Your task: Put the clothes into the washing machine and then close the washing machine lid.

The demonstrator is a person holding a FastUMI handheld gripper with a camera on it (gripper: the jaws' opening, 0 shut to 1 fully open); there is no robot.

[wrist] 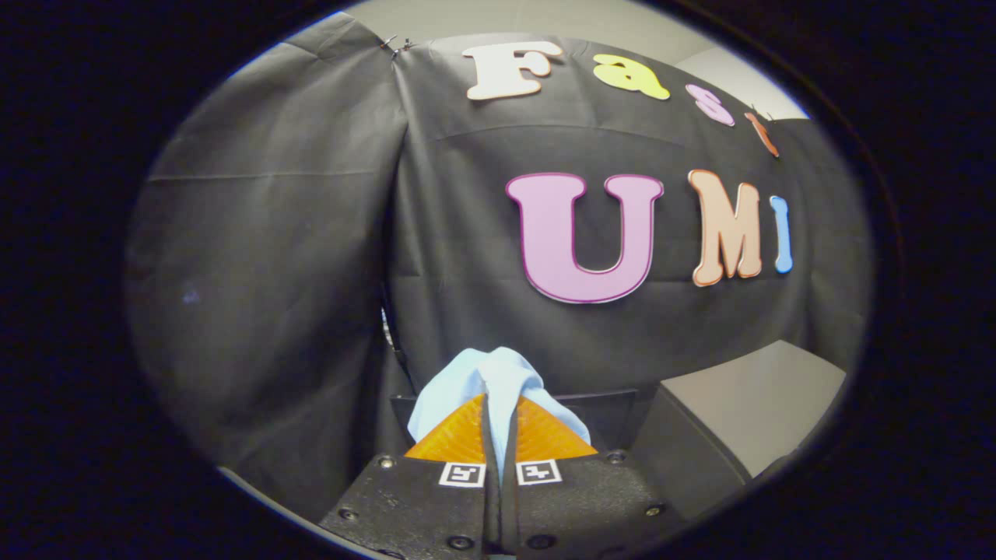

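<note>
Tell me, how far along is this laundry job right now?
Done so far: the light blue cloth has been picked up. In hand: the gripper has its jaws pinched shut on it, holding it up in front of the black booth wall. Left: getting the cloth into the washing machine and closing the lid. A grey box-like surface sits beyond the jaws; I cannot tell what it is.

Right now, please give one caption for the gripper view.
Gripper shut on a light blue cloth garment, held up before the black cloth wall.
</note>
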